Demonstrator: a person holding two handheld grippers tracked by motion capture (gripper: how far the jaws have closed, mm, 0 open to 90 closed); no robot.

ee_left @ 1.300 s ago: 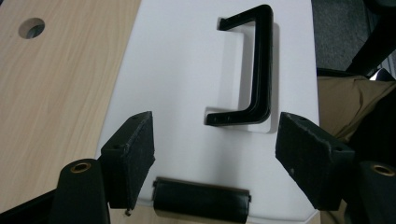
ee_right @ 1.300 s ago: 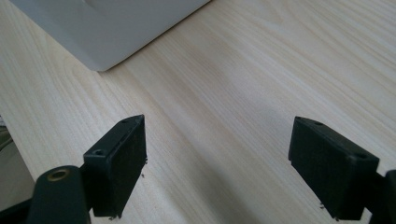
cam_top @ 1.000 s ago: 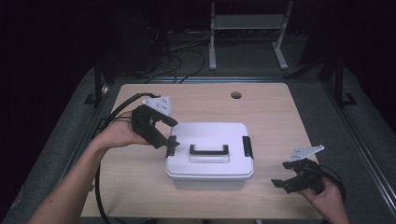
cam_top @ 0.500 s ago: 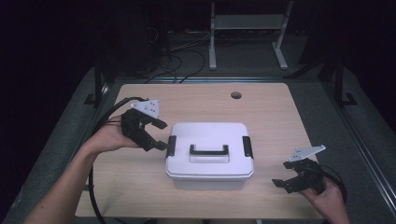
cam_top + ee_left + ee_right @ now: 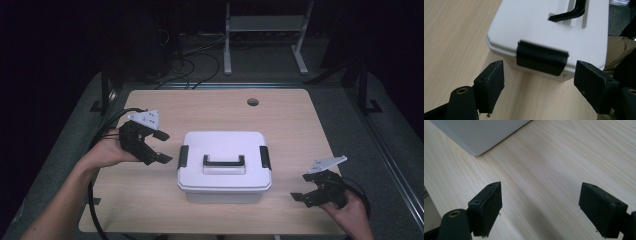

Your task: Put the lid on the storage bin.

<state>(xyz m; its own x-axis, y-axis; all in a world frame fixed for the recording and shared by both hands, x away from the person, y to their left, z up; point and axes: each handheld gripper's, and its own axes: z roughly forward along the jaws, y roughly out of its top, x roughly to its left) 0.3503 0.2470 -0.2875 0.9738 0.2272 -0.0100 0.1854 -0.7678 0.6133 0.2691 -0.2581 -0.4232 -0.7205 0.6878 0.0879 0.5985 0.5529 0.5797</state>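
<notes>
Left gripper [image 5: 161, 146] has backed off toward nine o'clock from the white box [image 5: 224, 167] at mid-counter [image 5: 290, 120], jaws spread and empty, left latch [image 5: 541, 58] apparently released; right gripper [image 5: 304, 190] idles open.

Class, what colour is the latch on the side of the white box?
Black; the latch on the box shows best in the left gripper view.

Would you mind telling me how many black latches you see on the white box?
2: one latch on the box's left end, one latch on its right end. Others could be hidden on unseen sides.
</notes>
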